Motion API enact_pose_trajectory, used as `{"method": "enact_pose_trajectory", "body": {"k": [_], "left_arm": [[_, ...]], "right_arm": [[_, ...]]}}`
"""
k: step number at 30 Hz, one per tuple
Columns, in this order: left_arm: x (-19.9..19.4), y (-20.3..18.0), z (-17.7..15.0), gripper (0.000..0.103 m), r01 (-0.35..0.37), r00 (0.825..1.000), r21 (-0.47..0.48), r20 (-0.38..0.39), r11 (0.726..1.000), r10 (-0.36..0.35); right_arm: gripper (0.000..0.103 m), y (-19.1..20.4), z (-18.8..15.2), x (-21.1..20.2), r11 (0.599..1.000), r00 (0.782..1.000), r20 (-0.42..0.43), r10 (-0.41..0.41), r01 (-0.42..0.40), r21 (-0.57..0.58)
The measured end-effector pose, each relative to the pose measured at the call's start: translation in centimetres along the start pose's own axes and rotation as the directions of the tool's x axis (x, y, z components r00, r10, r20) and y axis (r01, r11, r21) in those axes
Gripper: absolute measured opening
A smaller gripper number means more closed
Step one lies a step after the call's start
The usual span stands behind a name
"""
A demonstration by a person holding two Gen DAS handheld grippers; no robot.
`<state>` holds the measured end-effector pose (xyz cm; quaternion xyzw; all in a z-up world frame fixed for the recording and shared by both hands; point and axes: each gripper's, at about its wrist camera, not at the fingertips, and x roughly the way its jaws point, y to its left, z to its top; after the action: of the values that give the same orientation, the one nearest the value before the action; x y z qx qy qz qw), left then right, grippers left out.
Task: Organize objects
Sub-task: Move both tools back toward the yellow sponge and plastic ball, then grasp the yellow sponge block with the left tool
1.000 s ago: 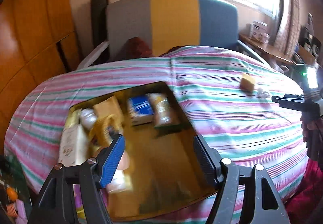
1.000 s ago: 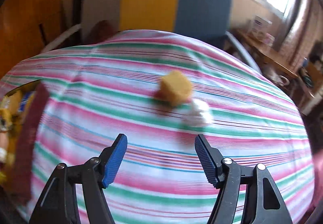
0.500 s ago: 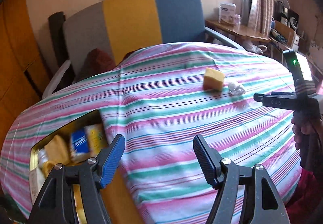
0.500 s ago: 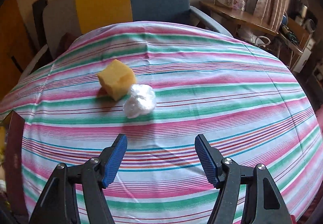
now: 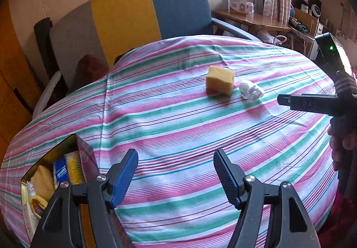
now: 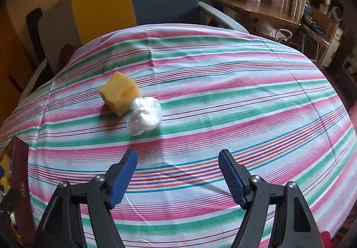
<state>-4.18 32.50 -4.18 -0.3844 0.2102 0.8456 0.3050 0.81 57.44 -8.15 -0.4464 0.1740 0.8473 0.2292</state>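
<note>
At the left edge of the tabletop, which is covered by a pink, green and white striped cloth (image 5: 169,114), sits an open gold-lined box (image 5: 73,143) already packed with a yellow cloth, a blue packet and other small items. A second ago the left gripper (image 5: 175,175) was directly over that box; it has since swung away to the right, over bare cloth, with its jaws wide apart and holding nothing, which suggests its last delivery is finished. Further right, toward the middle of the tabletop, a yellow sponge block (image 6: 119,96) lies touching a crumpled ball of clear plastic wrap (image 6: 146,115); these two are the only loose things left on the cloth. The right gripper (image 6: 177,175) hangs near them, pointing down at the cloth just short of the plastic ball; its jaws have just been opening and now stand wide with nothing between them. I judge the plastic ball the likely next pick.
</note>
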Motion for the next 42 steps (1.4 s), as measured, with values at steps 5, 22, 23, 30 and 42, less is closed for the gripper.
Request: {"method": "enact_pose_trajectory", "body": {"k": [5, 22, 23, 30, 42], "left_arm": [[0.9, -0.4, 0.2, 0.071, 0.005, 1.000, 0.009, -0.013, 1.000, -0.004], [4.6, -1.6, 2.0, 0.071, 0.054, 0.995, 0.007, -0.078, 0.998, -0.054], [5.0, -1.7, 2.2, 0.071, 0.063, 0.994, 0.000, -0.085, 0.998, -0.063], [8.6, -1.4, 5.3, 0.071, 0.184, 0.971, -0.146, -0.130, 0.972, -0.203], [16.1, -4.4, 12.2, 0.081, 0.288, 0.907, -0.389, -0.181, 0.875, -0.379]], "right_arm": [[0.077, -0.2, 0.1, 0.0, 1.000, 1.000, -0.005, 0.002, -0.002, 0.015], [0.079, -1.9, 0.5, 0.0, 0.995, 1.000, -0.021, -0.012, 0.014, 0.100], [0.079, -2.0, 0.5, 0.0, 0.994, 1.000, -0.022, -0.012, 0.014, 0.106], [0.079, -3.4, 0.6, 0.4, 0.982, 0.999, -0.045, 0.020, -0.011, 0.190], [0.079, -4.0, 0.4, 0.8, 0.969, 0.997, -0.062, 0.052, -0.035, 0.246]]}}
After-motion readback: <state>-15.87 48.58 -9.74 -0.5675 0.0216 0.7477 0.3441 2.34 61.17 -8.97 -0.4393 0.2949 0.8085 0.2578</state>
